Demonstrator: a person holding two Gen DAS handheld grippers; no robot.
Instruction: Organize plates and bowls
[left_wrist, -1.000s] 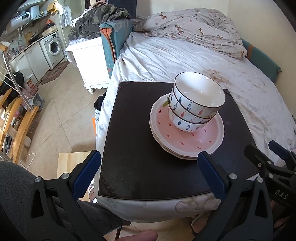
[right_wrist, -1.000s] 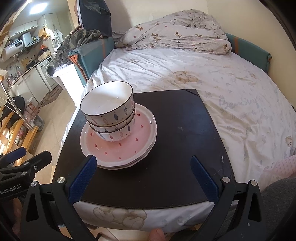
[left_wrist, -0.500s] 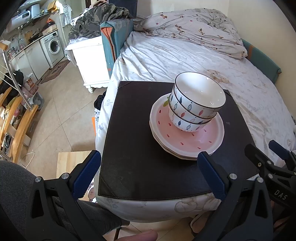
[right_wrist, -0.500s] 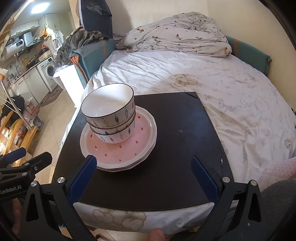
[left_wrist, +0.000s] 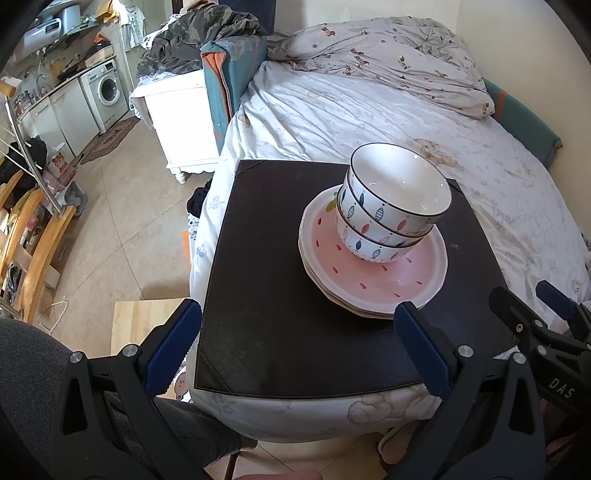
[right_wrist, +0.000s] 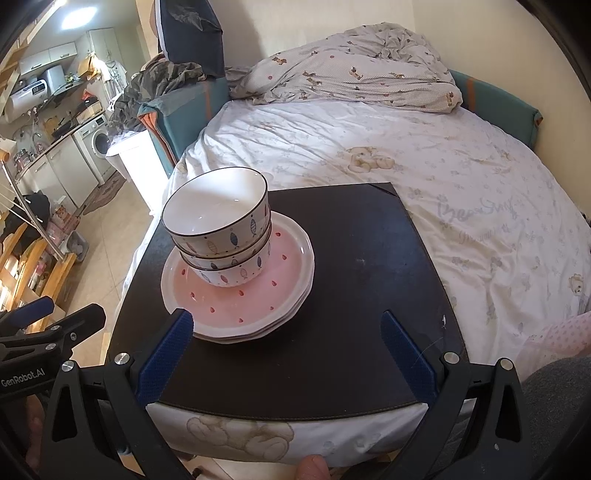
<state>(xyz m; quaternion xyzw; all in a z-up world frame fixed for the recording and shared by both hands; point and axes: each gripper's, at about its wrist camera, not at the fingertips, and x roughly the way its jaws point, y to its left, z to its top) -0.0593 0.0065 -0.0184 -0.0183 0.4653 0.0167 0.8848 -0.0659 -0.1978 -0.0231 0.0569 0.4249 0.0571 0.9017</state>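
Left wrist view: we see bowls (left_wrist: 395, 210) nested on stacked plates (left_wrist: 373, 280); probably done, both grippers (left_wrist: 295, 347) (right_wrist: 284, 354) spread empty.

The left gripper (left_wrist: 297, 345) is held low at the near edge of the dark board, its two blue-padded fingers (left_wrist: 171, 349) spread wide apart with nothing between them, pointing forward and slightly downward. The right gripper (right_wrist: 282, 356) is held in a like pose at the same near edge, its blue-padded fingers (right_wrist: 406, 356) also spread wide and gripping nothing. Each gripper shows at the side of the other's view: the right one at the lower right of the left wrist view, the left one at the lower left of the right wrist view. Both hover apart from each other.
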